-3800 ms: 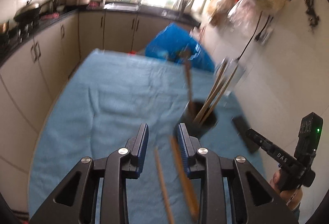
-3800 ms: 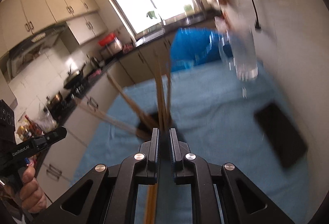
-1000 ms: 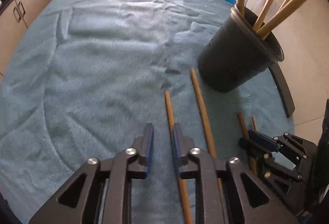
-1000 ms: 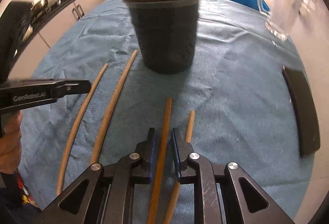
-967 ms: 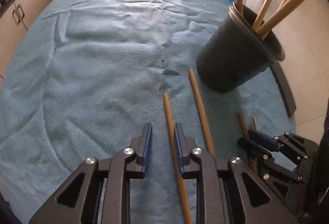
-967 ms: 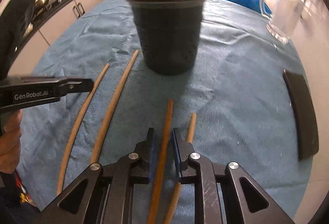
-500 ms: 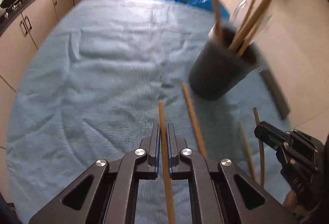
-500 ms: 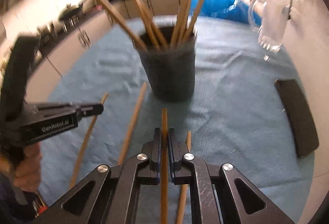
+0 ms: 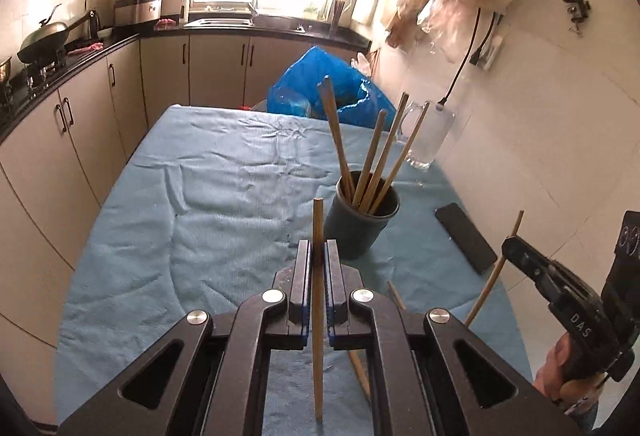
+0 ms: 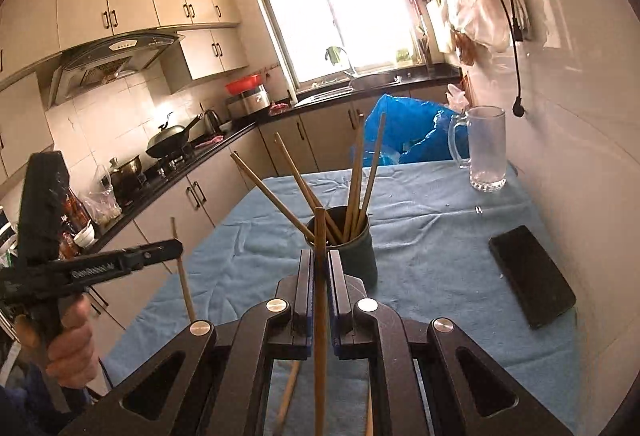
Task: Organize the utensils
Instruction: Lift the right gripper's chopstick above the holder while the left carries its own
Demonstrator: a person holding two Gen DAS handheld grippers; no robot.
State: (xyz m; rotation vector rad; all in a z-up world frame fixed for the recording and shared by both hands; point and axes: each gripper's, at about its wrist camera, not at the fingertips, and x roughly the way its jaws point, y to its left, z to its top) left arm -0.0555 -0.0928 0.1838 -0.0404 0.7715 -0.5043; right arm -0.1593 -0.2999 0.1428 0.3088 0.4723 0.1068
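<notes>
A: What does the left black two-finger gripper (image 9: 318, 261) hold?

B: A thin wooden chopstick (image 9: 318, 228) – the blue pads are closed tight on it, and it is lifted above the light blue towel cloth (image 9: 208, 188).

A: And the right black two-finger gripper (image 10: 319, 268)?

B: The same – it is clamped on another wooden chopstick (image 10: 319, 236), also in the air.

A: Where is the holder?

B: The dark round utensil cup (image 9: 359, 224) stands on the cloth just ahead, with four chopsticks leaning inside. Two more chopsticks lie on the cloth near the grippers. A black flat phone (image 10: 532, 276) lies to the right
</notes>
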